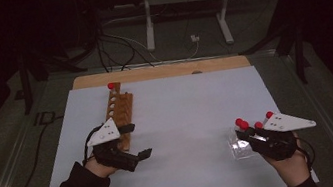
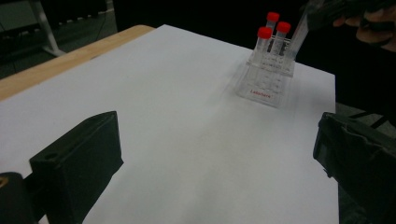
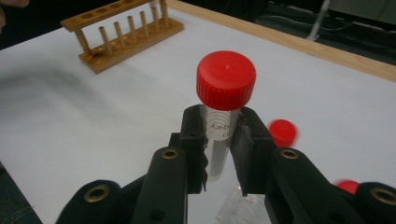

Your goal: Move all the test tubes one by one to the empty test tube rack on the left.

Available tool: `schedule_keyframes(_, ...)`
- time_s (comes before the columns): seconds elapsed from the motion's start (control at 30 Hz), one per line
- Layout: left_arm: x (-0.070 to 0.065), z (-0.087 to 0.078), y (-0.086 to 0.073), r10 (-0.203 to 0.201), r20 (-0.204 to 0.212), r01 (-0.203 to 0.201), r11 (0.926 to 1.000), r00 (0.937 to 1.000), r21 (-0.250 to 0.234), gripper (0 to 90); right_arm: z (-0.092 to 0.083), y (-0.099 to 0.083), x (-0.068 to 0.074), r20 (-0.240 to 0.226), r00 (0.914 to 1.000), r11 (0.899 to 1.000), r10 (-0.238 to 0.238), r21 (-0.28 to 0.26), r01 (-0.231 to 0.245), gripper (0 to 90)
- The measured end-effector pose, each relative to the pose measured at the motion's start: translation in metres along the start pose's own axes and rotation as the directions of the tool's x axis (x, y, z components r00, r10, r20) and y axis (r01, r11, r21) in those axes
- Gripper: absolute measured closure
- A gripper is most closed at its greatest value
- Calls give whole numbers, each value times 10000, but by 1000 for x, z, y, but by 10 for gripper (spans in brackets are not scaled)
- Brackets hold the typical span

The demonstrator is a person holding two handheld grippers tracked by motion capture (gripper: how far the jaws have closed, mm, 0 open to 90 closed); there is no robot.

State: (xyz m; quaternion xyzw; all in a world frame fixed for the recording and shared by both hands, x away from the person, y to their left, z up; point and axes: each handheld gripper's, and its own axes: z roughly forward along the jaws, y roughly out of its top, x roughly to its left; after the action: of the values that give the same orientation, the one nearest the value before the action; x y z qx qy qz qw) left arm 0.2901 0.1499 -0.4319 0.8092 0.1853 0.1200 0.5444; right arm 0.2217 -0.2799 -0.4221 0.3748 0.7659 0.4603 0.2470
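Note:
My right gripper [image 3: 219, 126] is shut on a clear tube with a red cap [image 3: 226, 79], held upright between its black jaws. In the left gripper view that tube [image 2: 299, 33] leans just right of a clear plastic rack [image 2: 266, 79] holding three red-capped tubes [image 2: 265, 33]. In the high view the right gripper [image 1: 257, 135] sits at the table's right front by this rack [image 1: 238, 147]. My left gripper [image 1: 141, 139] stands open with nothing between its jaws, beside the near end of a wooden rack [image 1: 119, 112]. One red-capped tube [image 1: 111, 86] stands at that rack's far end.
A white sheet [image 1: 184, 121] covers the table, with a wooden edge [image 1: 161, 70] showing at the back. Beyond it are a white metal stand [image 1: 148, 20] and cables on the floor. The wooden rack [image 3: 126, 37] lies ahead of the right gripper.

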Motion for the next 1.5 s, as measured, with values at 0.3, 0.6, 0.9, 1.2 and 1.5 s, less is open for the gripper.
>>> schedule_keyframes(0.3, -6, 13, 13, 176, 516, -174, 9998, 9985, -35, 20, 26, -1, 17, -684, 9972, 9990, -316, 303, 337, 752)
schedule_keyframes(0.6, -14, 28, 23, 362, 935, -358, 9993, 9950, -60, 20, 48, -2, 33, -1232, 9907, 9965, -573, 532, 643, 752)
schedule_keyframes(0.9, -27, 45, 34, 690, 1517, -687, 9976, 9860, -68, 22, 66, -3, 50, -1849, 9791, 9924, -845, 727, 994, 752)
schedule_keyframes(1.2, -39, 64, 41, 866, 2043, -875, 9962, 9751, -47, 32, 75, -1, 64, -2285, 9681, 9899, -1026, 721, 1220, 752)
schedule_keyframes(1.5, -46, 77, 45, 947, 2359, -955, 9954, 9671, -82, 160, 77, 3, 72, -2573, 9603, 9894, -1074, 670, 1286, 752)
